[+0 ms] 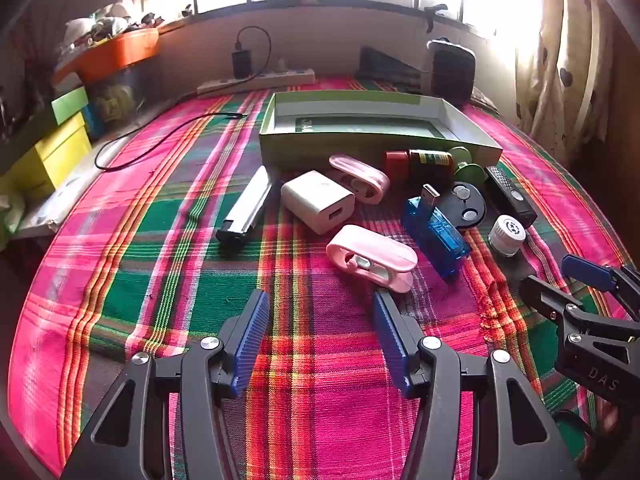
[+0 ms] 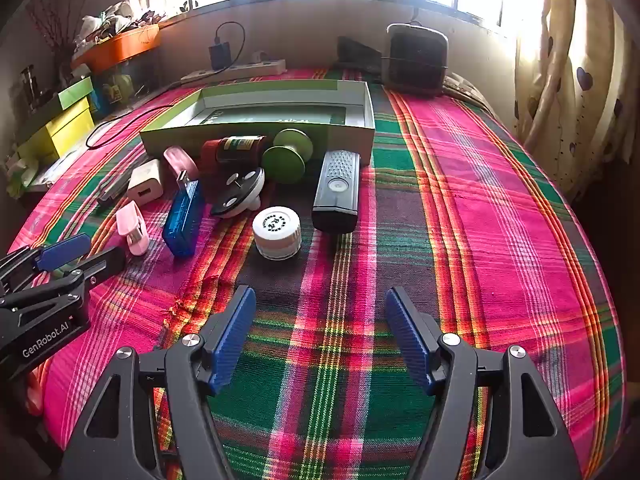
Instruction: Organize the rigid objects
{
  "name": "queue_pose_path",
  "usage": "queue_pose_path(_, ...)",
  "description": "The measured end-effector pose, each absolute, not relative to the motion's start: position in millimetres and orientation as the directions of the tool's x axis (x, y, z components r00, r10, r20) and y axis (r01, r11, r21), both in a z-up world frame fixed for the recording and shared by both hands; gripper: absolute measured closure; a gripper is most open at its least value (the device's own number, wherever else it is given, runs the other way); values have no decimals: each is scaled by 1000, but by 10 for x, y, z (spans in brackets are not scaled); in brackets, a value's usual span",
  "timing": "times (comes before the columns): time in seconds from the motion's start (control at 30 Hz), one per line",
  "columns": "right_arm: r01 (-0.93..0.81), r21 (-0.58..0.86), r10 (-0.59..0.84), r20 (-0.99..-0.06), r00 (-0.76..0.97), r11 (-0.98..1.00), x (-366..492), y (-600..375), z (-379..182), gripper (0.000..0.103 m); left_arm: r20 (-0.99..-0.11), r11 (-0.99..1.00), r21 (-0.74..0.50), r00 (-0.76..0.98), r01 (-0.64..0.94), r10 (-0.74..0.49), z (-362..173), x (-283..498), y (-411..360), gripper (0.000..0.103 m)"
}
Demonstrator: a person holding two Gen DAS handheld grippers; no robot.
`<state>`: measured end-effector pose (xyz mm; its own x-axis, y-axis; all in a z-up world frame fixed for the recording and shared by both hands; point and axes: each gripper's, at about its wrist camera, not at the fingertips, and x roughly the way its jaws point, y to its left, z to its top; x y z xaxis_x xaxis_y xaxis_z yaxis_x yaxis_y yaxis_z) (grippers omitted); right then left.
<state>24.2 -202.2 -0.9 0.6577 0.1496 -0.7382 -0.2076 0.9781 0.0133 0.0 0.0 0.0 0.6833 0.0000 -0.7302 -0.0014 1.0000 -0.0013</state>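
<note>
None boxed: green box [image 1: 376,148] empty | clutter on plaid cloth [image 1: 160,240] | left tool [image 1: 320,340], right tool [image 2: 320,336] wide, holding nothing

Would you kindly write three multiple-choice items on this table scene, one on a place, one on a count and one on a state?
1. Where does the white jar stand?
A. inside the green box
B. on the plaid cloth, in front of the black remote
C. on the window sill

2. How many pink clips lie on the cloth?
A. one
B. two
C. four

3. How is the left hand-held gripper?
A. open, holding nothing
B. shut on the blue USB stick
C. shut on the white charger

Answers:
1 B: the jar sits on the plaid cloth just before the black remote.
2 B: one pink clip is nearer, another behind.
3 A: only cloth shows between its pads.
</note>
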Motion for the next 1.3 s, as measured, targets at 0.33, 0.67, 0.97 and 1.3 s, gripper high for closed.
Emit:
queue_pose_path(0.33,-207,16,152,-735,660,978,240,-2025,-10,35,-723,1000,7,691,-1,6,3,-1,-2,50)
queue_pose_path(0.67,-207,17,153,-736,660,978,238,-2026,-9,35,-721,1000,4,692,-2,4,3,-3,1,50)
queue_pose_path(0.97,-207,17,153,-736,660,978,236,-2022,-9,35,-721,1000,6,693,-2,6,4,-2,-1,50)
queue_pose_path(1.3,-207,18,153,-736,660,978,235,-2025,-11,35,-721,1000,7,693,-2,7,4,-2,-1,50)
